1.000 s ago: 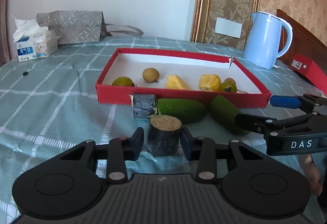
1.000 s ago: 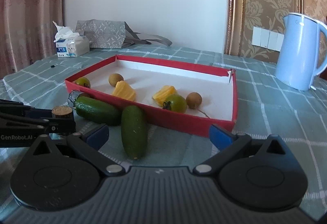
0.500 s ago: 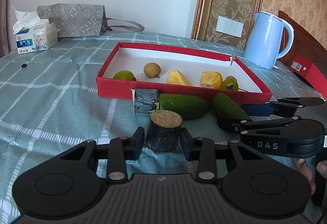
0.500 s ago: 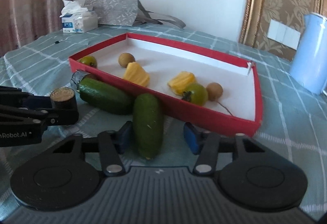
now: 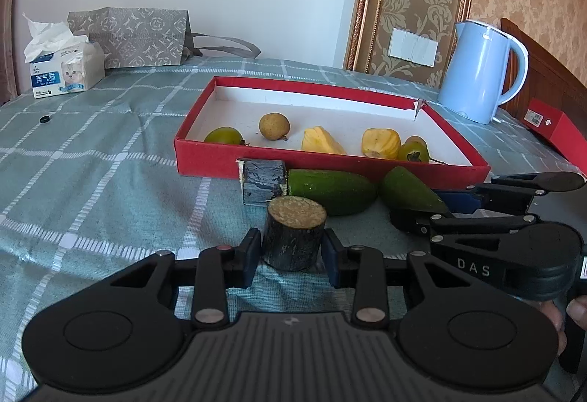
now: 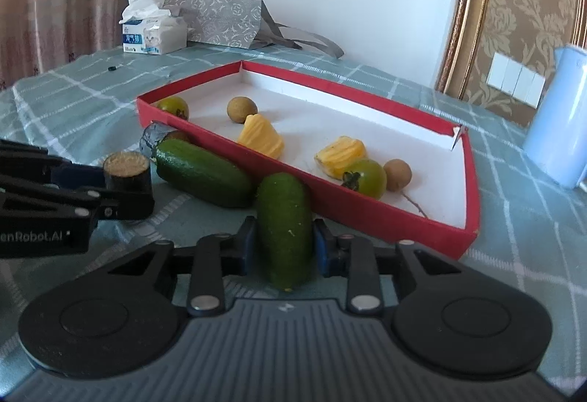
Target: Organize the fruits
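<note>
Left wrist view: you are pinching a short dark sugarcane stub (image 5: pixel 294 238) upright between the left gripper (image 5: pixel 292 252) jaws, its pale cut end facing up, standing on the checked tablecloth (image 5: pixel 91 182) just short of the red tray (image 5: pixel 330 169). Gripping it by the sides is keeping it level for a lift over the low tray wall.

Right wrist view: you are closing the right gripper (image 6: pixel 282 248) across the near end of a green cucumber-like fruit (image 6: pixel 284 226), the jaws pressing on both flanks. It is lying lengthwise along the fingers, its far end touching the tray's outer wall, so a straight lift should be clearing the rim. Whether it is already off the cloth is hard to tell from here.

Both pieces are waiting outside the tray, probably bound for it.

Counting what is lying outside: two green fruits, the second one (image 5: pixel 332 190) resting against the tray front, and two cane pieces, the other one (image 5: pixel 263 182) lying on its side beside it.

Counting inside: two small green tomato-like fruits (image 6: pixel 365 178), two brown longans (image 6: pixel 241 109), two yellow jackfruit-like pieces (image 6: pixel 261 138).

A blue kettle (image 5: pixel 480 72), a tissue box (image 5: pixel 62 72) and a grey gift bag (image 5: pixel 139 37) are standing behind.
</note>
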Action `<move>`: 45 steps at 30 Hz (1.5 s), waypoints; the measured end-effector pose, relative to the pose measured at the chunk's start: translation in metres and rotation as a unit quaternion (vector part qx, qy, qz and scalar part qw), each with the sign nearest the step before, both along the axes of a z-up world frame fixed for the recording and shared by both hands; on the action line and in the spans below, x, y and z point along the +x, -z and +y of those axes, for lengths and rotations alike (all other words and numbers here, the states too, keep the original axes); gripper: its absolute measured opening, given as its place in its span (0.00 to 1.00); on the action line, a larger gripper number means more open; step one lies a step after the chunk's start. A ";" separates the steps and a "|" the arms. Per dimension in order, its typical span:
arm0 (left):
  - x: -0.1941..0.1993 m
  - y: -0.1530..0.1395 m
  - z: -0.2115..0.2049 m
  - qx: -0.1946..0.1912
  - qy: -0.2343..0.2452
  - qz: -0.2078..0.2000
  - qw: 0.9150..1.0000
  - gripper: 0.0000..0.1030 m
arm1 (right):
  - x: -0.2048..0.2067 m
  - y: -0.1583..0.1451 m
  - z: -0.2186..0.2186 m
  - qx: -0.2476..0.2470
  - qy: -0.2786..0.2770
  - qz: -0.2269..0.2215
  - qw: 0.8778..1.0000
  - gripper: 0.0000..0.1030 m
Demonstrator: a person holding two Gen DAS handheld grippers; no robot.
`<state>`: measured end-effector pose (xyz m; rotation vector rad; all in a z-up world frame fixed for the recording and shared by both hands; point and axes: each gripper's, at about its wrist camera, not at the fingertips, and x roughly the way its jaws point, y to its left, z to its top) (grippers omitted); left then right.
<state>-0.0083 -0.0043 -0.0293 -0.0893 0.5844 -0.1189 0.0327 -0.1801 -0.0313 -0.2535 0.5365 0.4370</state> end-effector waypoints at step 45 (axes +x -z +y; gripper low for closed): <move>-0.004 -0.004 -0.009 0.030 -0.004 -0.006 1.000 0.32 | -0.003 0.000 -0.020 0.030 0.035 0.020 0.999 0.30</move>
